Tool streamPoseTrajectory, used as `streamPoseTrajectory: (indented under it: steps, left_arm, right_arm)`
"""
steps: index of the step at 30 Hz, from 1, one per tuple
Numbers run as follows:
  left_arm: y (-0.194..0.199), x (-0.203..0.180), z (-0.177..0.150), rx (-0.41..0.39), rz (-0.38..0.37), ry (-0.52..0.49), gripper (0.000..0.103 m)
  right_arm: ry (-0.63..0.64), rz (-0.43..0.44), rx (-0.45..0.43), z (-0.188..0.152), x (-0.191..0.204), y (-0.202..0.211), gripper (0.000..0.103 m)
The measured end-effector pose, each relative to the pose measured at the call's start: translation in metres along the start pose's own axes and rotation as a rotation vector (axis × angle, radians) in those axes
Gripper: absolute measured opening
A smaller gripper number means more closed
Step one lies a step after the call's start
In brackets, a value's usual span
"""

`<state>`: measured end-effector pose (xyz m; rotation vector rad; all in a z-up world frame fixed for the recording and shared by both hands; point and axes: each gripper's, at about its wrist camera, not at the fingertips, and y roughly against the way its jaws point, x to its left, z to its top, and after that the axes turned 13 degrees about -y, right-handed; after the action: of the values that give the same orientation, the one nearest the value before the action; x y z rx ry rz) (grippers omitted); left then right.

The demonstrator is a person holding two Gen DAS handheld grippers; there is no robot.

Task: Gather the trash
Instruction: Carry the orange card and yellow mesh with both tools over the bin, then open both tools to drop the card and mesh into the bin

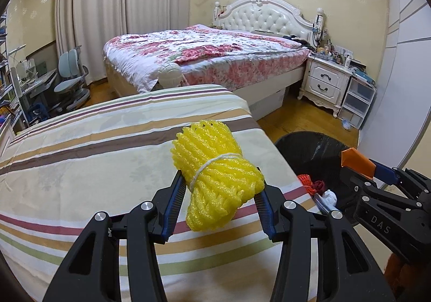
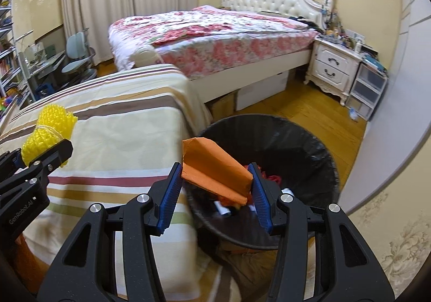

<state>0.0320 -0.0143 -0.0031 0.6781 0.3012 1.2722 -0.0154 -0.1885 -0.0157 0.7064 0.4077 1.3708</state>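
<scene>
My left gripper (image 1: 219,184) is shut on a yellow foam net bundle (image 1: 215,175) tied with white string, held above the striped tablecloth (image 1: 94,167). My right gripper (image 2: 215,180) is shut on a folded orange paper (image 2: 215,167), held over the near rim of the black-lined trash bin (image 2: 309,140). In the left wrist view the right gripper (image 1: 358,164) shows at the right edge with the orange paper (image 1: 355,158) over the trash bin (image 1: 317,148). In the right wrist view the left gripper (image 2: 45,156) shows at the left edge with the yellow foam net (image 2: 51,127). Red, white and orange scraps lie inside the bin.
A table under the striped cloth (image 2: 113,135) stands left of the bin. Beyond it are a bed with floral covers (image 1: 204,56), a white nightstand (image 1: 326,78), plastic drawers (image 1: 358,102), and a desk chair (image 1: 70,78) at the left. A pale wall (image 2: 390,167) lies right of the bin.
</scene>
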Motion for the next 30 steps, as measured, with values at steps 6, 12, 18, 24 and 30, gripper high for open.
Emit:
streamPoseTrajectory:
  steps: [6, 12, 18, 24, 30]
  left_arm:
    - [-0.015, -0.028, 0.016, -0.024, -0.031, -0.035, 0.049]
    - [-0.03, -0.052, 0.029, -0.031, -0.042, -0.076, 0.05]
    - [-0.047, -0.062, 0.043, -0.019, -0.049, -0.083, 0.051]
    - [-0.057, -0.072, 0.052, -0.015, -0.053, -0.1, 0.051]
    - [-0.063, -0.076, 0.055, -0.007, -0.055, -0.105, 0.051]
  right_arm:
    - [-0.029, -0.047, -0.039, 0.012, -0.026, -0.005, 0.048]
    - [-0.06, -0.071, -0.052, 0.021, -0.044, -0.015, 0.049]
    - [-0.086, -0.085, -0.048, 0.03, -0.058, -0.03, 0.049]
    - [-0.104, -0.093, -0.05, 0.039, -0.065, -0.039, 0.049]
    - [-0.112, -0.102, -0.048, 0.041, -0.07, -0.043, 0.049]
